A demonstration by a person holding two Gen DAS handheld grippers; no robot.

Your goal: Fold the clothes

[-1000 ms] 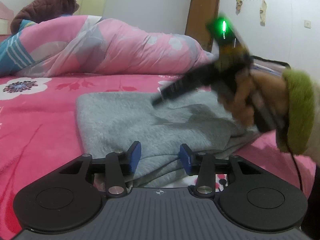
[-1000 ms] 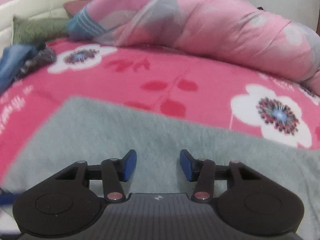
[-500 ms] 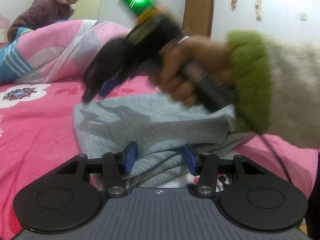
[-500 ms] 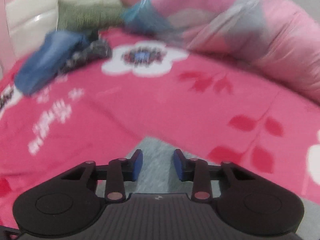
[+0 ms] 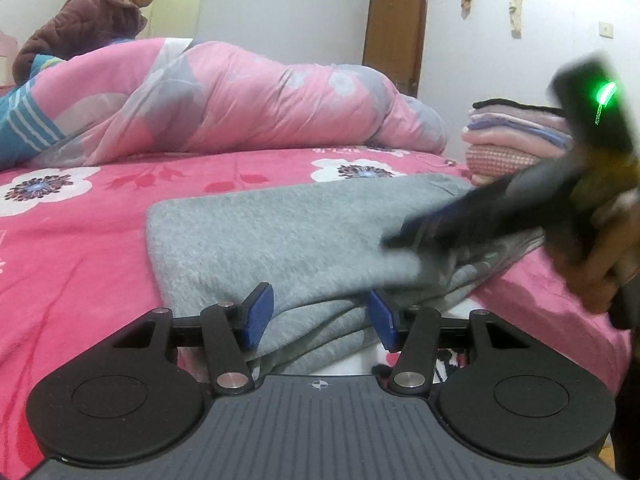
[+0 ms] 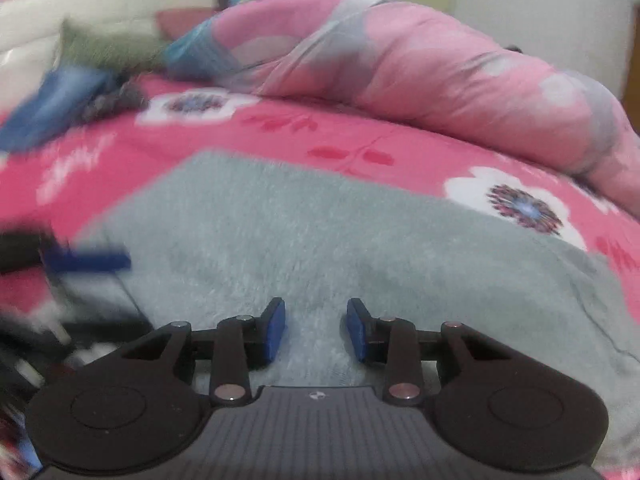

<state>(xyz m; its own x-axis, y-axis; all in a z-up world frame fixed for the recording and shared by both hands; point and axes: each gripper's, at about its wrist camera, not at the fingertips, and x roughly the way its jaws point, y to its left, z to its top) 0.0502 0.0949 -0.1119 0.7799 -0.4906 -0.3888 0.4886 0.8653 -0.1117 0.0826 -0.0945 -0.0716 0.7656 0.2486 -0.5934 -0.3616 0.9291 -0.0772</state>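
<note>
Folded grey fleece garment (image 5: 304, 236) on the pink floral bedsheet (image 5: 80, 240): soft, limp, light; best pinched at its layered near edge. Left gripper (image 5: 320, 316) spread astride that edge; right gripper (image 6: 316, 328) parted, holding nothing.

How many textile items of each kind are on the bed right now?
Grey garment being folded: 1
Stack of folded clothes: 1
Pink quilt: 1
Blue garment: 1
Green pillow: 1
Total: 5

The right gripper (image 5: 404, 236) is smeared by blur; its fingers' contact with the grey garment (image 5: 280, 232) cannot be told.
</note>
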